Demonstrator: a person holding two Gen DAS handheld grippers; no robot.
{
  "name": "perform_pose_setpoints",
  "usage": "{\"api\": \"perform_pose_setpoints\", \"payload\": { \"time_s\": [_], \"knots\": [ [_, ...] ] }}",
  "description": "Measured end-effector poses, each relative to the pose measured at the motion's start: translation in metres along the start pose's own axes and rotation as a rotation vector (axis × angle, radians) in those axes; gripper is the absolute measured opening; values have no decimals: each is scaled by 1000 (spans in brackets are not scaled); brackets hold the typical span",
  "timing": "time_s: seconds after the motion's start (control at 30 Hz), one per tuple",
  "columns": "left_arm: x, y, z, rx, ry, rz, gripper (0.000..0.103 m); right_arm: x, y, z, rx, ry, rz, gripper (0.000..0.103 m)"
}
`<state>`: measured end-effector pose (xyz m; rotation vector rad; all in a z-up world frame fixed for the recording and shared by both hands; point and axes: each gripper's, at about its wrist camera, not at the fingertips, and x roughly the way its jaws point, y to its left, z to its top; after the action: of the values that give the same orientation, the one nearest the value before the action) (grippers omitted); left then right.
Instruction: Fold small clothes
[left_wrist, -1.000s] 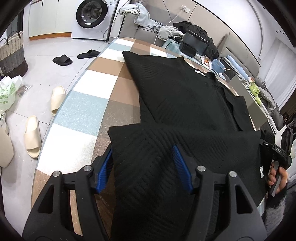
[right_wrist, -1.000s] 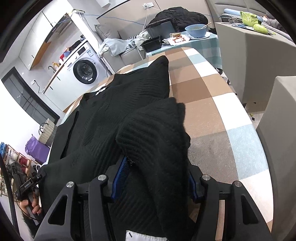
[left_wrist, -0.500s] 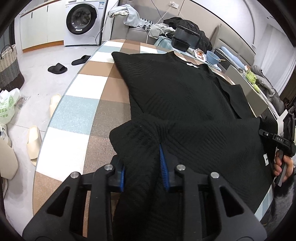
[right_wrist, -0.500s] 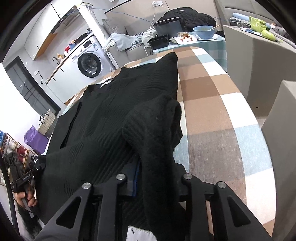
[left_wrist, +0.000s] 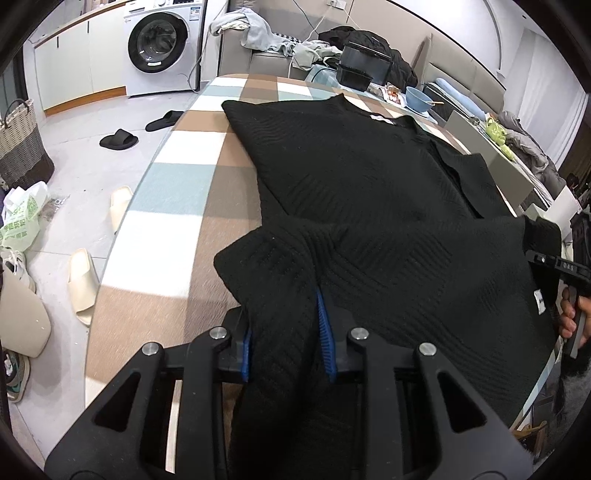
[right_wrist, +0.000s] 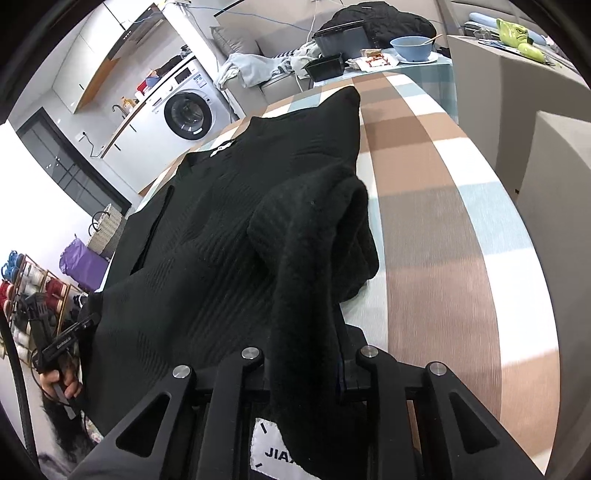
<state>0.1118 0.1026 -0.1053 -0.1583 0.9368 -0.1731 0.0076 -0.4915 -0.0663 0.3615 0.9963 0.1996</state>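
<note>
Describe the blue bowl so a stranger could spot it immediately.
Start at the checked brown, white and pale-blue table where the black ribbed knit sweater lies. Beyond its far end, beside two black plastic containers, sits the round light-blue bowl. Only it is blue, with a stick-like utensil leaning out.

**Lighting and picture quality, both wrist views**

Light: bright, even, diffuse indoor light; whitest at the far right wall in the left wrist view and at the left margin in the right wrist view.
Shadows: soft, faint, close under the black sweater (left_wrist: 369, 192) on the checked tablecloth (left_wrist: 177, 184).
Exposure: the sweater (right_wrist: 229, 229) reads near-solid black, its knit ribs barely legible.
Blur: streaked smear on the near tablecloth (right_wrist: 461, 221), stronger in the right wrist view.
Distortion: heavy fisheye; straight edges bow, dark vignette rings every corner.
Focus: far room reasonably sharp.
</note>
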Motion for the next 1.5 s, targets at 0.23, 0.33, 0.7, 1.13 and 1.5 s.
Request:
{"api": "perform_pose_setpoints", "payload": {
  "time_s": [0.23,0.33,0.7,1.13,1.5],
  "knots": [
    [-8,19,3,-105,0,-58,28,-15,-2,-11,18,-1,-18,25],
    [-20,24,6,-121,-19,-47,30,-25,-11,-10,28,-15,-16,30],
    [-56,2,-5,-85,-78,-83,33,-69,-16,-17,-17,-94,44,38],
    [-31,16,-2,-143,-42,-20,33,-63,-5,-22,-55,-78,70,38],
    [-32,23,2,-166,-67,0,20,-86,0,-28,-76,-116,-11,38]
  ]
}}
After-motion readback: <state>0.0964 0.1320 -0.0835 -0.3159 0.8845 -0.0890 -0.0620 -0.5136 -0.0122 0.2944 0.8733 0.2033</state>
